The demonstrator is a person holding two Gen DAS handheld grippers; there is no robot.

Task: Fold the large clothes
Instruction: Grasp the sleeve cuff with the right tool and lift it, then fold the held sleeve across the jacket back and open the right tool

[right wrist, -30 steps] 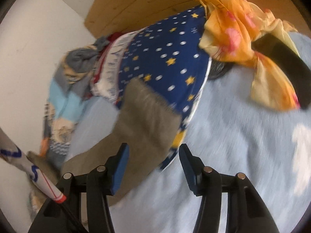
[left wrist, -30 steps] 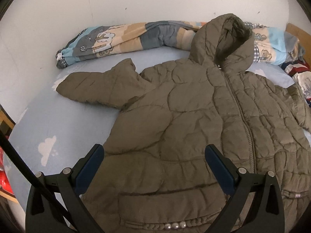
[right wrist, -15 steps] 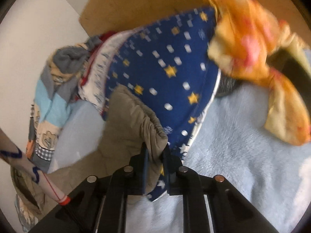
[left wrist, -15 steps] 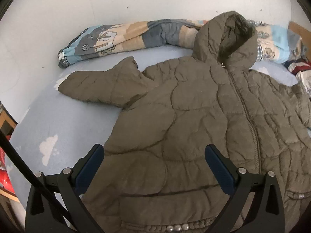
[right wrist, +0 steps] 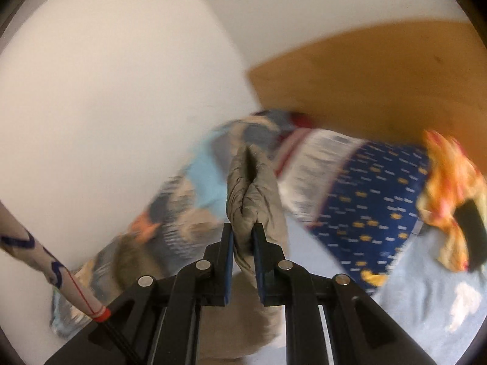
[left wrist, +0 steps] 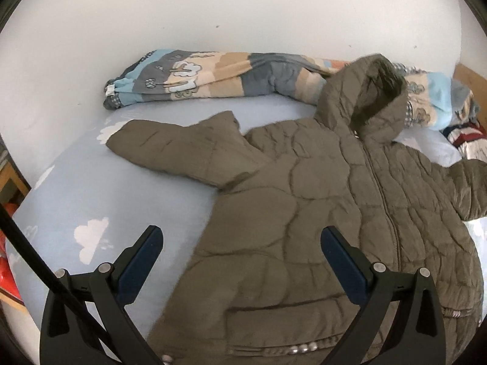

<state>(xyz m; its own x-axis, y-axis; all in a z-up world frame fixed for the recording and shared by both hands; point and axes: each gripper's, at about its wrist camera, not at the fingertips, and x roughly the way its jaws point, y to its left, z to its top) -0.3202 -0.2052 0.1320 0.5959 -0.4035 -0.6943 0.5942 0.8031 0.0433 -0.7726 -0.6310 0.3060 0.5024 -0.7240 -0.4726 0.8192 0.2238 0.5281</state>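
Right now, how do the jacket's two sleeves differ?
The far sleeve lies flat on the blue sheet, spread outward; nothing grips it. The near sleeve is raised off the bed, its cuff bunched and pinched in the right gripper, whose jaws are shut on it. The left gripper hangs open over the jacket. Both sleeves are the same olive quilted fabric.

an olive quilted hooded jacket (left wrist: 304,213) lies face up, zipped, on the pale blue bed (left wrist: 91,200), hood against the rolled blanket (left wrist: 213,76); one cuff (right wrist: 249,188) raised off the bed.
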